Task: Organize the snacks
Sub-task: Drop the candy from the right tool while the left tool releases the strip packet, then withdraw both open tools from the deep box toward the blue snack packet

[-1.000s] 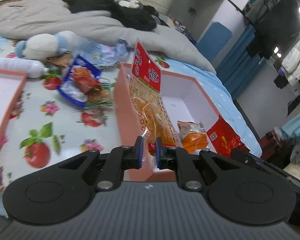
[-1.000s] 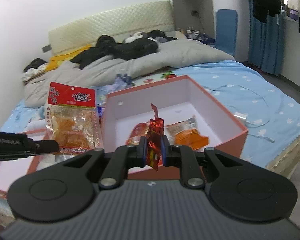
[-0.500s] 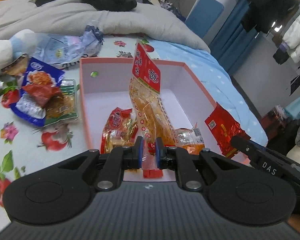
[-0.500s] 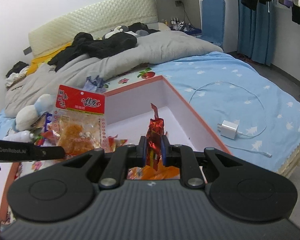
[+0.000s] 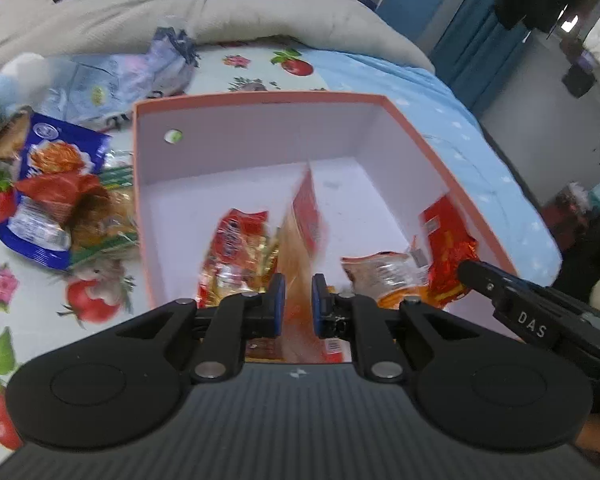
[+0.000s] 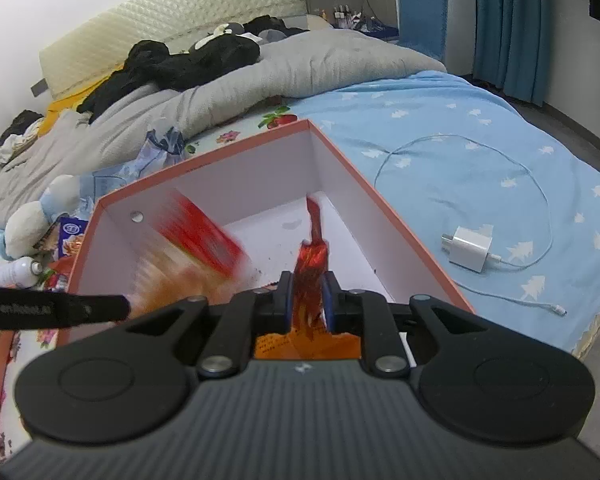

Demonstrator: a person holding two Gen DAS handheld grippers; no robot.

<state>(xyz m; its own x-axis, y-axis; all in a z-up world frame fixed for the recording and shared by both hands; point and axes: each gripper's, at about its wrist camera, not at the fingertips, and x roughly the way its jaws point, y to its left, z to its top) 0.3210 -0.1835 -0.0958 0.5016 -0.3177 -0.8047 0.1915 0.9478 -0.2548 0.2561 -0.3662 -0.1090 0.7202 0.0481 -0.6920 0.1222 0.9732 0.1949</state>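
An orange-rimmed white box [image 5: 260,98] lies on the bed, its rim [image 6: 204,164] also showing in the right wrist view. My left gripper [image 5: 298,304] is shut on a clear packet of orange snacks with a red header [image 5: 304,216], blurred and tipping into the box; the blurred packet [image 6: 196,248] also shows in the right wrist view. My right gripper [image 6: 307,300] holds a red foil packet [image 6: 310,256] upright over the box's right side; its jaws are opening, the packet still between the pads. Two packets [image 5: 236,240] [image 5: 384,272] lie on the box floor.
Loose snack bags [image 5: 52,200] are piled left of the box beside a plush toy [image 6: 32,216] and a white bottle [image 6: 12,274]. A white charger with its cable [image 6: 468,248] lies on the blue sheet at the right. A grey duvet [image 6: 300,68] is heaped behind.
Both grippers have come forward and down over the box. The orange packet, upright before, now tips forward in a blur. The red foil packet now sits inside the box's right wall.
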